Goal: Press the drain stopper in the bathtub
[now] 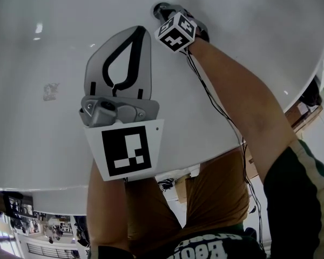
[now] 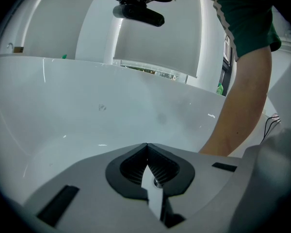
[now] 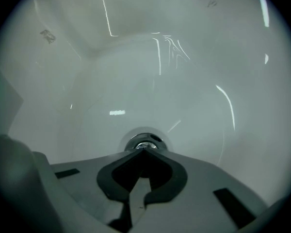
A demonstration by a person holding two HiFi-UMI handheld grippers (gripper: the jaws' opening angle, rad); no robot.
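The chrome drain stopper [image 3: 144, 142] sits in the floor of the white bathtub [image 3: 136, 72]. My right gripper [image 3: 143, 148] is shut, and its joined tips are at the stopper's near edge; whether they touch it is unclear. In the head view the right gripper [image 1: 163, 8] reaches down to the dark drain [image 1: 161, 7], mostly hidden by its marker cube [image 1: 176, 32]. My left gripper [image 1: 140, 30] hovers shut over the bare tub floor, nothing between its tips. The left gripper [image 2: 146, 144] shows the same in its own view.
The tub's curved wall [image 2: 87, 96] rises all round, with a small mark [image 1: 51, 91] on the floor at the left. A bare forearm [image 1: 243, 101] with a thin cable crosses the tub's rim [image 1: 291, 104]. Boxes and floor lie outside the tub at the right.
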